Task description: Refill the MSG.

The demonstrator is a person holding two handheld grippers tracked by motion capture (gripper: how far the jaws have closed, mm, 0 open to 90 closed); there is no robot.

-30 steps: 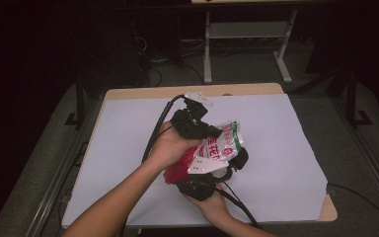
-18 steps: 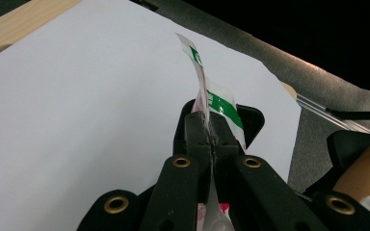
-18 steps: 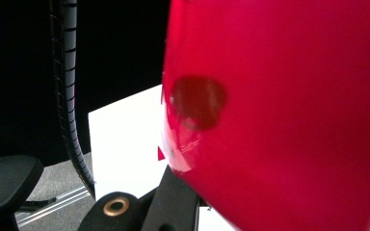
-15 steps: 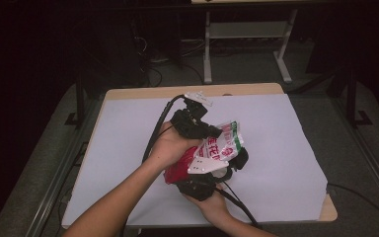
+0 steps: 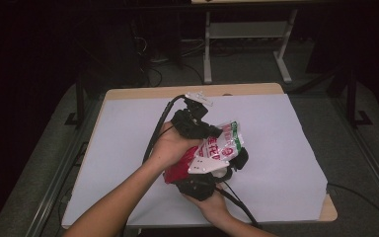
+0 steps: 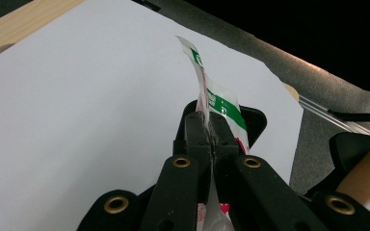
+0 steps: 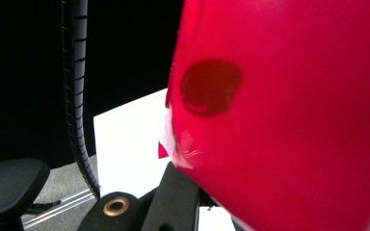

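Packet (image 5: 212, 153) (red, white and green) held up over the middle of the white-covered surface (image 5: 286, 148), between both hands. Left gripper (image 6: 206, 126) at the far side, fingers (image 6: 195, 134) clamped tight on the packet's thin top edge. Right gripper (image 5: 200, 183) at the near side, fingers closed against the packet's red lower part.

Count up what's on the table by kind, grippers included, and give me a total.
Red, white and green packet: 1
White paper sheet: 1
Grippers: 2, the left gripper and the right gripper, both clamped on the packet
Total: 4
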